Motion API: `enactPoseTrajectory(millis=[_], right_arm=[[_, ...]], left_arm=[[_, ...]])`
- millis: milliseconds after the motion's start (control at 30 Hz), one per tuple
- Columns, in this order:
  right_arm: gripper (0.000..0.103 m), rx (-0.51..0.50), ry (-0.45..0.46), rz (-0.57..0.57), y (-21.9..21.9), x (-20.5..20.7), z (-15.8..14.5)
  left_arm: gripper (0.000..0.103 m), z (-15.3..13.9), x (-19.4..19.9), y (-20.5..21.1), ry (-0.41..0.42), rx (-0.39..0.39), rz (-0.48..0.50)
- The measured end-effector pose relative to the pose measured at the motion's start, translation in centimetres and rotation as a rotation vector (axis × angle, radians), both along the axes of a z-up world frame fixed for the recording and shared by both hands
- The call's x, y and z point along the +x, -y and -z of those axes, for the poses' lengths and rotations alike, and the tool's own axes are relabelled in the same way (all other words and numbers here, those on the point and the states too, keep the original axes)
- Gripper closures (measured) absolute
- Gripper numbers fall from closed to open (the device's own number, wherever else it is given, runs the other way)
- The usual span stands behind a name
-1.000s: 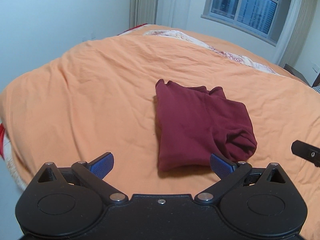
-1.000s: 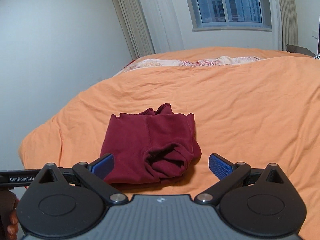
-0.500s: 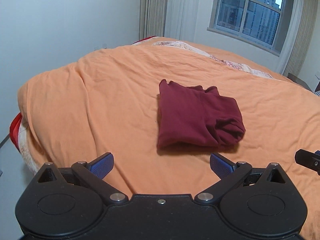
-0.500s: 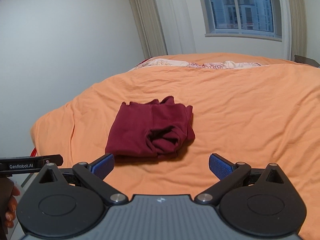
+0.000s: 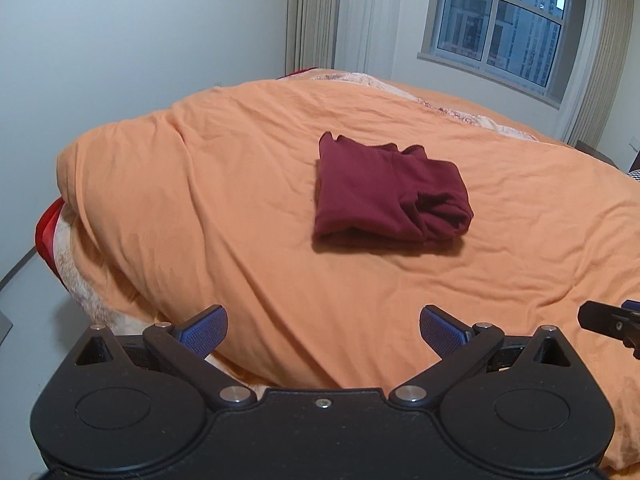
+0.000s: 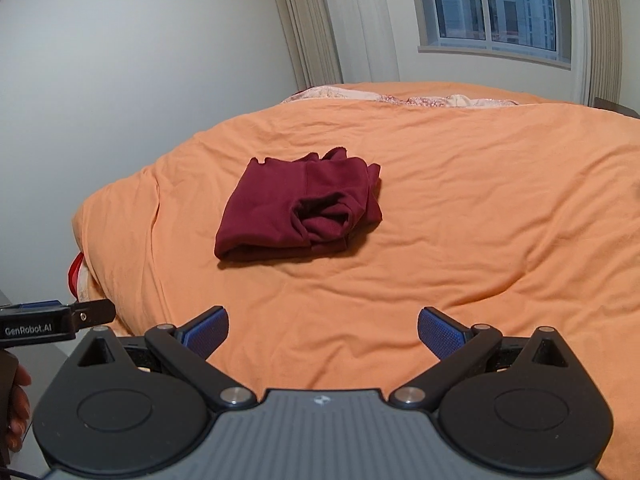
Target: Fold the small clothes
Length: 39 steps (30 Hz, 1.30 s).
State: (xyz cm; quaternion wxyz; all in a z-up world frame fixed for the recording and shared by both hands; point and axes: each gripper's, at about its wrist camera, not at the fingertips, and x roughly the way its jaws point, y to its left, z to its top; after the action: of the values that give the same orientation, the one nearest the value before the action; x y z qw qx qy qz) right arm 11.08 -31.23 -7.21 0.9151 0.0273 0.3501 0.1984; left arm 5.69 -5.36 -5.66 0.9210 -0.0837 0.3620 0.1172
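A dark red garment [image 5: 384, 196] lies folded into a compact bundle on the orange duvet [image 5: 240, 184], with a rolled opening at its near right end. In the right wrist view the same garment [image 6: 300, 212] sits left of centre. My left gripper [image 5: 322, 330] is open and empty, held back over the bed's near edge, well short of the garment. My right gripper [image 6: 322, 330] is also open and empty, equally far back. The right gripper's tip [image 5: 608, 318] shows at the left view's right edge; the left gripper's tip [image 6: 52, 320] shows at the right view's left edge.
The duvet [image 6: 460, 208] covers a wide bed with a floral pillow strip [image 6: 400, 98] at the far end. A white wall [image 5: 120, 40] runs along the left, curtains [image 6: 312, 24] and a window [image 6: 492, 4] stand behind. A hand [image 6: 16, 408] grips the left tool.
Both grippers have pulled back and away from the garment, which now looks smaller and farther off. The garment itself has not moved; both stay open.
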Motion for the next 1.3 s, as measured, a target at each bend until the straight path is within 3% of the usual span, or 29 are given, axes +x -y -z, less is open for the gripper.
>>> enactPoseTrajectory(millis=[333,1300], right_arm=[[0.0,-0.024,-0.034,-0.011,-0.1,-0.3,0.8],[0.0,-0.026,-0.019,-0.03,0.5,-0.1,0.6]], left_arm=[[0.001,1.1,-0.7,0.1,-0.044,-0.007,-0.012],[0.001,1.4,-0.9,0.5,-0.049,-0.034,-0.027]])
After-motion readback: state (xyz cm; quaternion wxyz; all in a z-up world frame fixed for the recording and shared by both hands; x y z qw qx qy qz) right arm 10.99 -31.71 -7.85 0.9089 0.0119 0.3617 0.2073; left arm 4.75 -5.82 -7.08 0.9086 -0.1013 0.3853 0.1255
